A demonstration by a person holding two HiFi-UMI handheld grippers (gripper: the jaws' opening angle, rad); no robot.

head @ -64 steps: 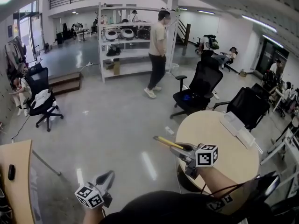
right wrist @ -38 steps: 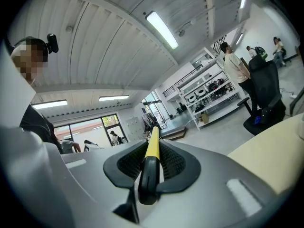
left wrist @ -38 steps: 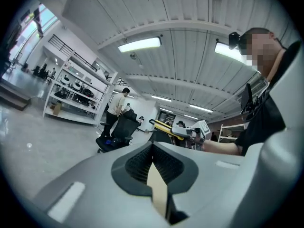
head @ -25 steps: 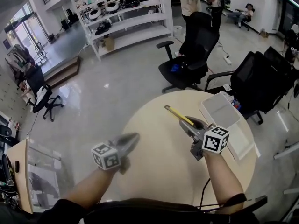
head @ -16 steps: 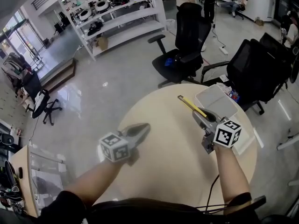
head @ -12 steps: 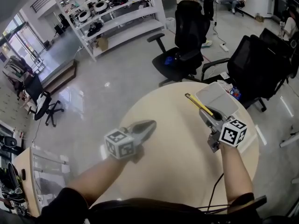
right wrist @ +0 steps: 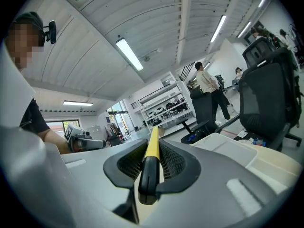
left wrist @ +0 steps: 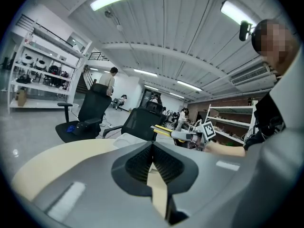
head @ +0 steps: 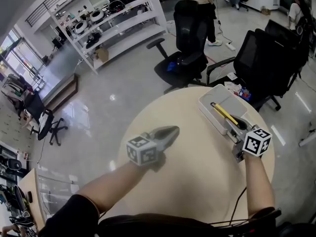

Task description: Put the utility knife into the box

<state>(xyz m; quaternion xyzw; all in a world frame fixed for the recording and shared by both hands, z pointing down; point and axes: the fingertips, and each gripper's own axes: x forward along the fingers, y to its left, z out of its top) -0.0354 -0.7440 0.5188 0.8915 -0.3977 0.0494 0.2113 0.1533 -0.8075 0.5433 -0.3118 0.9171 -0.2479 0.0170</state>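
Head view alone, knife (head: pixel 225 114) over box (head: pixel 219 95), right fingers (right wrist: pixel 128 165) clamping it, left fingers (left wrist: pixel 137 163) together

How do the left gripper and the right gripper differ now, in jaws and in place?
The left gripper has jaws together and empty; the right gripper has jaws shut on a yellow and black utility knife. The left gripper is over the bare middle of the round beige table; the right gripper holds the knife over the white plastic box at the table's right edge. Both point away from the person.
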